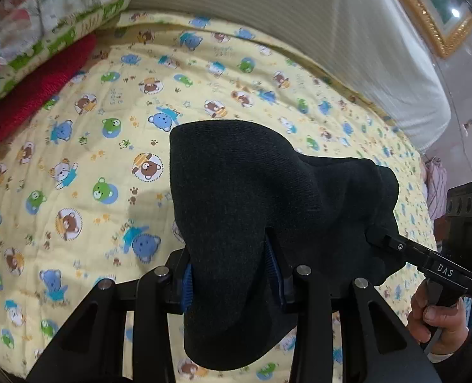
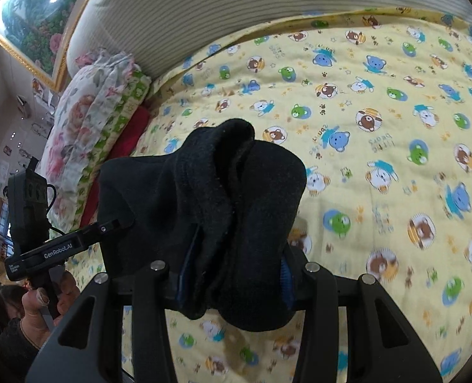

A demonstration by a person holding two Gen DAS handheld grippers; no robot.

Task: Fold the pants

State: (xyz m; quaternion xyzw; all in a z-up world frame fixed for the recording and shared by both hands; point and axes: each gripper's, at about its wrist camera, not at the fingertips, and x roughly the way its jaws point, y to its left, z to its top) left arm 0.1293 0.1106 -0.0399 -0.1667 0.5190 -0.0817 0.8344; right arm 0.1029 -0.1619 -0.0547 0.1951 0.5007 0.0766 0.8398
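Between the blue-padded fingers (image 1: 187, 287) of the left gripper (image 1: 232, 274) a thick bunch of the black pants (image 1: 236, 191) is clamped, the cloth bulging up over the fingers and hanging down below them. In the right wrist view the same is seen at the right gripper (image 2: 232, 271): its fingers (image 2: 287, 276) are closed on a doubled fold of the pants (image 2: 210, 198), whose hem edge runs down the middle of the bunch. The garment is thus held up off the bed by both grippers, spanning from one to the other above the bedspread.

From the left wrist view the right gripper (image 1: 383, 239) is seen reaching into the cloth from the right, with "DAS" printed in white on its bar and a hand (image 1: 437, 316) wrapped around its grip. From the right wrist view the left gripper (image 2: 116, 223) is seen biting the cloth at the left, with "GenRobot.AI" lettered on its bar and a hand (image 2: 44, 306) under it.

Below lies a yellow quilted bedspread (image 1: 92, 159) printed with cartoon bears and the words "little bears". At its far corner a red blanket (image 1: 35, 95) and a floral quilt (image 1: 44, 6) are stacked, against a ribbed pale headboard (image 1: 268, 6). A gold-framed picture (image 2: 32, 16) hangs on the wall.
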